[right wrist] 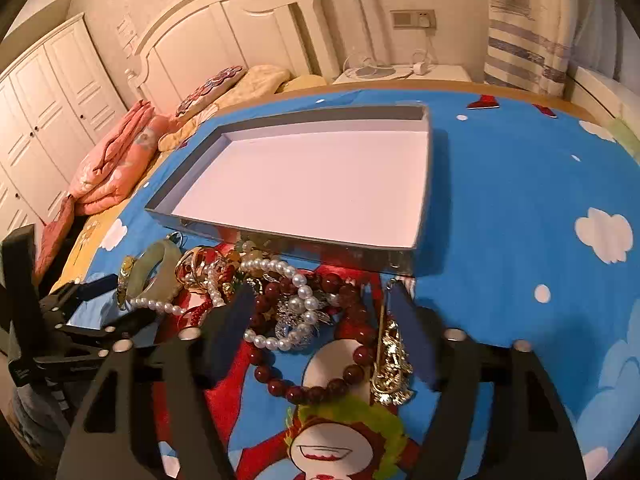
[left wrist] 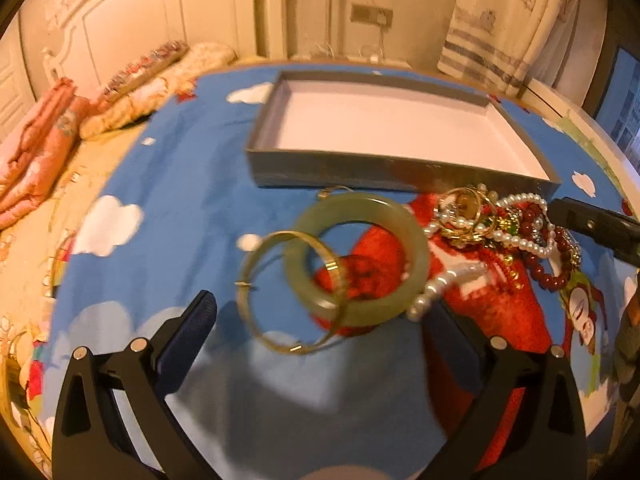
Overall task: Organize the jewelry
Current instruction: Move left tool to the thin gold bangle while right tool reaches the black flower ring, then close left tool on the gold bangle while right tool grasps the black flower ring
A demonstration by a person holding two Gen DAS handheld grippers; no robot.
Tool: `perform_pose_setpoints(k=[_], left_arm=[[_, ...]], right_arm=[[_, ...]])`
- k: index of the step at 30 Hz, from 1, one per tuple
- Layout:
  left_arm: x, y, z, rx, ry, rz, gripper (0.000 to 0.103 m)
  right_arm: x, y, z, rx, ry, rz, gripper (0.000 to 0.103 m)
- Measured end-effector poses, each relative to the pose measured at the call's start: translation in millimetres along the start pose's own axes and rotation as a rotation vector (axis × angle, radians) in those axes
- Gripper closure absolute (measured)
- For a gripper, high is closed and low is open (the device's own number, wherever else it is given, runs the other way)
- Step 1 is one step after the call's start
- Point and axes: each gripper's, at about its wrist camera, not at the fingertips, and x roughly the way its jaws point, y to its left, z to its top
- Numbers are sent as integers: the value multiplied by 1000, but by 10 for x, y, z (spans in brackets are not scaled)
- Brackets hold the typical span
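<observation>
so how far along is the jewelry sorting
Done: nothing; the shallow grey box with white inside is empty. In hand: the open left gripper frames the pale green jade bangle. Left: the whole tangled pile of pearls and red beads.

Warm, yellowish indoor light is tinting both views. Motion blur is smearing the pale green jade bangle [left wrist: 358, 258], while fisheye distortion is bending and darkening the edges. The black fingers [left wrist: 192, 332] are casting soft shadows on the blue cartoon-print bedsheet [left wrist: 188, 200].

Pale green bangle [left wrist: 360, 258], white pearls [right wrist: 298, 280], dark red beads [right wrist: 320, 390], blue cloud-printed cloth [right wrist: 520, 200], grey box [left wrist: 384, 172].
</observation>
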Motion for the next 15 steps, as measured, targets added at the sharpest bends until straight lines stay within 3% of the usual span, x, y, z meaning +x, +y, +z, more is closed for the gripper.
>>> perform_pose_setpoints(k=[1,5,9,10,15], left_arm=[[-47,52,-24,-3,-15,0,2],[-178,194,-49,-16,-62,2,2],[-237,268,-29,5,-75,62,3],[-245,285,-17,5,-77,60,3],[-288,397,-10,-17,-62,3,3]], right_arm=[[7,23,1,-13,-2,2,51],[61,154,2,-91,-1,-45,56],[59,259,-35,-171,-14,-85,65],[59,264,-36,-177,-11,-77,69],[-98,356,-51,-201,-71,-42,69]])
